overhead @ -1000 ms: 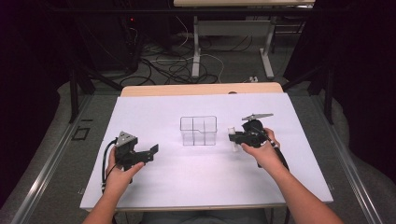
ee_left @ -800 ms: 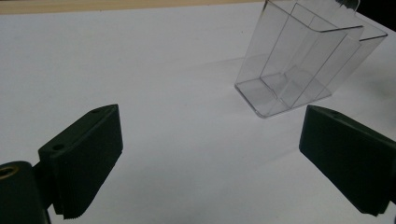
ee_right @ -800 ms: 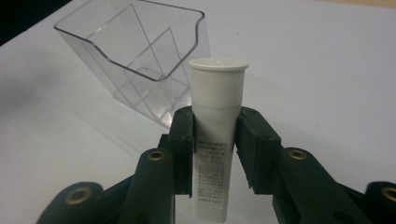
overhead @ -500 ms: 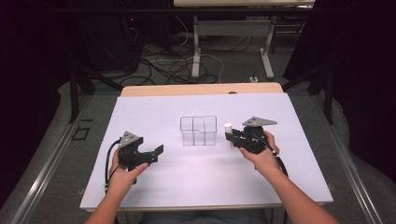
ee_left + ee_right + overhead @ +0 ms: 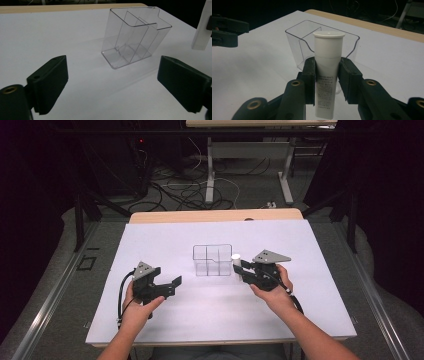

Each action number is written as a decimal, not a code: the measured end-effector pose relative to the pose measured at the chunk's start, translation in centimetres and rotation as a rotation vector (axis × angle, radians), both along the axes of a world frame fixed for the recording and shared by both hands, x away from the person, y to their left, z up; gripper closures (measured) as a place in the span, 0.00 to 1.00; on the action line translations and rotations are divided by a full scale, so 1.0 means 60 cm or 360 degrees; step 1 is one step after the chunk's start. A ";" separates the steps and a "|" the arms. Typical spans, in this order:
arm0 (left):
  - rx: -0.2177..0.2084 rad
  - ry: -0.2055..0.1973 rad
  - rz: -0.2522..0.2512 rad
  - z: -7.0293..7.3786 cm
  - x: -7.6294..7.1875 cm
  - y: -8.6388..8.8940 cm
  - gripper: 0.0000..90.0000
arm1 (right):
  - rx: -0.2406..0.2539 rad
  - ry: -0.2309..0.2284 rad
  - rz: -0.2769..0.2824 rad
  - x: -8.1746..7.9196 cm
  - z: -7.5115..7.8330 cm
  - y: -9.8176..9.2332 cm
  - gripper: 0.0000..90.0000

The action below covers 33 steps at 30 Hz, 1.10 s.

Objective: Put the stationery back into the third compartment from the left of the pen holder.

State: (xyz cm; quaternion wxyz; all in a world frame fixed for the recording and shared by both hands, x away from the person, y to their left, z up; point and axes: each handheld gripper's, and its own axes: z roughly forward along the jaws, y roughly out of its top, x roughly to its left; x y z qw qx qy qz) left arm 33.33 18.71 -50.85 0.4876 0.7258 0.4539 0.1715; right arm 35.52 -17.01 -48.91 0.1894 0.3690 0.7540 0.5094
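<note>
Right gripper: jaws closed on a white tube, clamped around mid-body. Tube stands upright, cap end up, printed lower part hanging below the pads. In the high view the tube sits just beside the right wall of the clear bin, its cap about level with the bin's rim. Can't tell from there if it touches the wall. In my right gripper view the bin is right behind the tube.

Left gripper: jaws wide open, holding nothing. Both pads visible in my left gripper view with only bare table between them. It sits low over the table, left of and nearer me than the bin, well apart from it, pointed roughly toward it.

Bin: clear plastic, upright near table centre, inner dividers splitting it into compartments. Every compartment I can see is empty. At the right edge of the left gripper view the tube shows, hanging above the table surface, not resting on it.

Table is white-topped with a wooden strip along the far edge. Cables on the floor beyond.
</note>
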 end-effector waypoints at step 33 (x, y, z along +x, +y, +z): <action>-0.0069 0.0081 -0.0302 0.016 -0.005 -0.155 0.43 | 0.0023 -0.0127 0.0021 -0.025 0.007 0.041 0.75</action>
